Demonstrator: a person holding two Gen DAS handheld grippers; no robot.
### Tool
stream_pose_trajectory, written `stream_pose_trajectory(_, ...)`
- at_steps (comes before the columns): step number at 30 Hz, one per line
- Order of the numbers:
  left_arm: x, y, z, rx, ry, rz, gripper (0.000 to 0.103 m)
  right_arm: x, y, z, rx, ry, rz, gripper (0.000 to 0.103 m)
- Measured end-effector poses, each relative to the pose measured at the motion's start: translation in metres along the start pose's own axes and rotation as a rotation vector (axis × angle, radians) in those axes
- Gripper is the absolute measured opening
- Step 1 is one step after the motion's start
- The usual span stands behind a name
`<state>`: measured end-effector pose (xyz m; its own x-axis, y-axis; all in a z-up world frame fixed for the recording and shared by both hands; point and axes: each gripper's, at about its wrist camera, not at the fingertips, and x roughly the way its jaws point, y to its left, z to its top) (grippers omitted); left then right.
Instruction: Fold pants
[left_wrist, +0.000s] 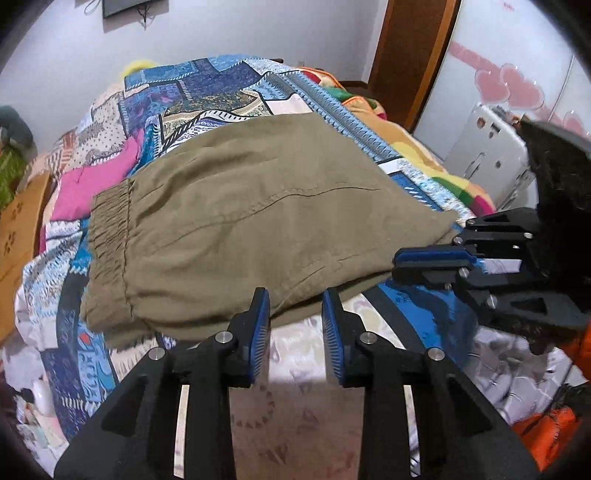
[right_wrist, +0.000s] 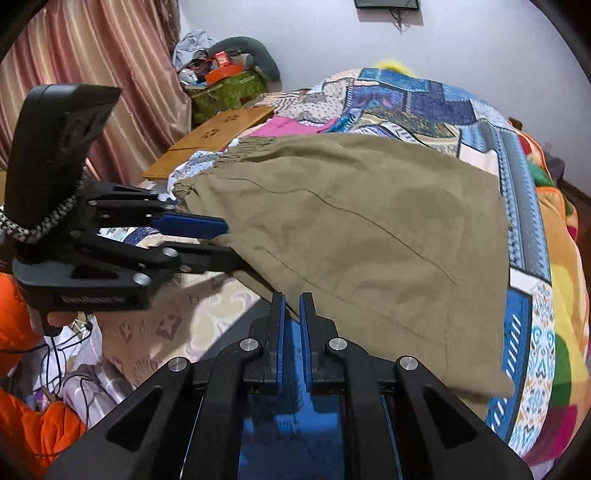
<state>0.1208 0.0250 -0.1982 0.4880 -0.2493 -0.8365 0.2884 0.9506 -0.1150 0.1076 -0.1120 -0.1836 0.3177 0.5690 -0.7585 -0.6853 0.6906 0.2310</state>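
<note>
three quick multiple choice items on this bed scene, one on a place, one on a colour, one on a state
1. Where do the khaki pants lie?
A. on the patchwork bedspread
B. on the floor
C. on a chair

2. What colour is the garment beside the elastic waistband?
A. black
B. white
C. pink

3. How does the right gripper stand?
A. wide open
B. shut at the pants' edge
C. holding a hanger

Answers:
1 A, the patterned spread shows all round them.
2 C, pink cloth lies next to the waistband.
3 B, its blue pads sit nearly together at the hem.
</note>
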Motion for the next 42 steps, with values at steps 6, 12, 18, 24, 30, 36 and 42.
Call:
stream_pose_trajectory(6,-0.039,0.03,0.002,-0.073,-0.088,0.059,0.03,-0.025,-0.011,0.002,0.06,-0.047,-0.023,0.007)
stream_pose_trajectory(12,-0.039,0.075,0.019,-0.179,-0.109,0.119,0.03,-0.036,-0.027,0.014,0.123,-0.092,-0.064,0.011)
stream_pose_trajectory(18,0.006,0.09,0.005,-0.238,-0.018,0.135,0.032,-0.007,-0.037,0.014,0.164,-0.054,-0.095,0.03)
stream_pose_trajectory(24,0.004,0.088,-0.015,-0.23,-0.048,0.163,0.047,0.005,-0.049,-0.011,0.203,-0.004,-0.135,0.034)
stream_pose_trajectory(30,0.005,0.092,-0.027,-0.261,-0.053,0.189,0.061,-0.015,-0.069,-0.036,0.224,0.017,-0.229,0.033)
stream_pose_trajectory(36,0.002,0.096,-0.028,-0.281,-0.017,0.192,0.066,-0.027,-0.089,-0.057,0.349,-0.001,-0.175,0.041)
stream_pose_trajectory(42,-0.025,0.115,0.0,-0.306,-0.057,0.202,0.066,-0.035,-0.086,-0.037,0.303,0.001,-0.182,0.042)
